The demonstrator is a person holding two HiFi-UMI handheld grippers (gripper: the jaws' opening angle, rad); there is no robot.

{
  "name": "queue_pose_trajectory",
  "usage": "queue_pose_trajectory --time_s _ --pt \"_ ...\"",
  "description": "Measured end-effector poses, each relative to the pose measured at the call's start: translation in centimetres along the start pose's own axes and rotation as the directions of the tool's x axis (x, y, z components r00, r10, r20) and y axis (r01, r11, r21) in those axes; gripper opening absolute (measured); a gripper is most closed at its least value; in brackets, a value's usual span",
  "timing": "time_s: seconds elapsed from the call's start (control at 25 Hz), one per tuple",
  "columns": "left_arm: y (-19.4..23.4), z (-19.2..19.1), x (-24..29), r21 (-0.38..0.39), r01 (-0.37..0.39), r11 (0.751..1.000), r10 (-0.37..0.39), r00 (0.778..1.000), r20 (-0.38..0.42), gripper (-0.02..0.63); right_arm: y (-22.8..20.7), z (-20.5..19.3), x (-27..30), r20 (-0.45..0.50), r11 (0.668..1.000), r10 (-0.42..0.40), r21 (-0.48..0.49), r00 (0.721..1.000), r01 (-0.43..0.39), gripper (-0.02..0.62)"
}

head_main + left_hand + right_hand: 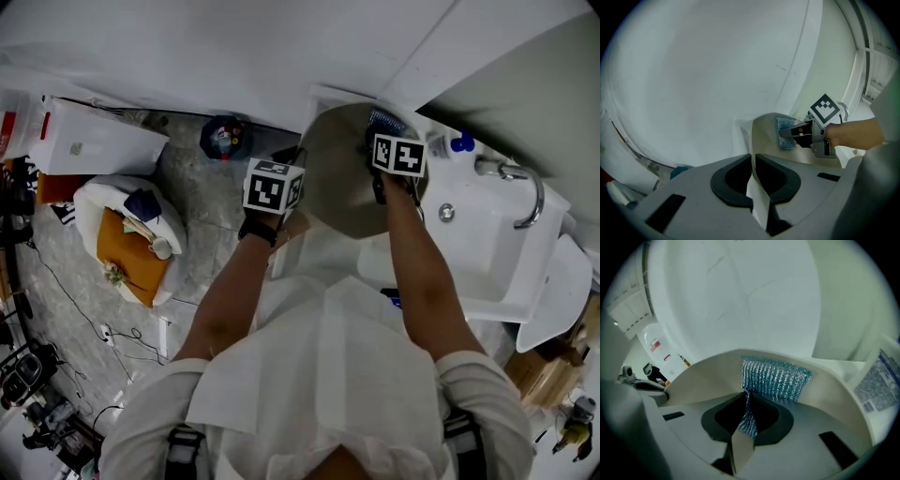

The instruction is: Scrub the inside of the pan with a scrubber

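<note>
A round grey pan [337, 183] is held tilted over the left end of the sink [497, 272]. My left gripper [298, 161] is shut on the pan's left rim; in the left gripper view the thin pale edge [753, 180] runs between its closed jaws. My right gripper [380, 129] is shut on a blue-silver mesh scrubber [776, 378]. The scrubber lies flat against the pan's inner wall [703, 380] near the far rim. The left gripper view shows the right gripper [791, 133] pressing the scrubber [783, 136] onto the pan [764, 136].
A white sink with a chrome faucet [520, 183] sits at the right. A labelled bottle [876, 380] stands by the pan's right side. On the floor at left are a white bin with orange cloth [131, 248], a white box [94, 141] and a blue round object [225, 138].
</note>
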State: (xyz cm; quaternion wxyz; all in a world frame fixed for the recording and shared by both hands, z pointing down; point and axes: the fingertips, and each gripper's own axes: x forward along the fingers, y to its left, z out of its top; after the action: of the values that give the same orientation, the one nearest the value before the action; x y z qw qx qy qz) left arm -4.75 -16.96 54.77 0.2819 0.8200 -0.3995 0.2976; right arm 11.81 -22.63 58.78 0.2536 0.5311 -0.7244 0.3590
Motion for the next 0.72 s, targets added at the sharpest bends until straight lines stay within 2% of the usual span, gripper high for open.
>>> queue_pose_trajectory --time_s 0.12,0.24,0.32,0.4,0.6,0.72 --pt "0.0 -0.1 0.0 -0.002 -0.003 1.0 0.003 1.0 -0.004 0.038 -2.1 -1.7 -1.6 -0.007 0.992 -0.091 0.085 0.996 0.092 0.041" --pt "0.0 0.0 0.0 -0.005 -0.007 1.0 0.007 1.0 -0.005 0.038 -3.2 -3.6 -3.1 -0.02 0.962 -0.152 0.226 0.988 0.153 0.041" --pt "0.1 -0.1 -0.1 -0.009 -0.011 1.0 0.011 1.0 -0.005 0.037 -3.2 -5.1 -3.8 -0.017 0.933 -0.153 0.327 0.988 0.15 0.041" --pt "0.1 -0.1 -0.1 -0.009 -0.01 1.0 0.01 1.0 -0.005 0.037 -3.2 -6.0 -3.9 -0.007 0.915 -0.137 0.382 0.991 0.129 0.041" --pt "0.1 0.0 -0.1 -0.003 -0.009 1.0 0.009 1.0 -0.005 0.038 -2.4 -4.2 -2.2 -0.001 0.957 -0.086 0.278 0.996 0.083 0.04" --pt "0.0 0.0 0.1 0.002 -0.008 1.0 0.008 1.0 -0.008 0.038 -0.2 -2.6 -0.3 -0.006 0.988 0.005 0.157 1.0 -0.004 0.041"
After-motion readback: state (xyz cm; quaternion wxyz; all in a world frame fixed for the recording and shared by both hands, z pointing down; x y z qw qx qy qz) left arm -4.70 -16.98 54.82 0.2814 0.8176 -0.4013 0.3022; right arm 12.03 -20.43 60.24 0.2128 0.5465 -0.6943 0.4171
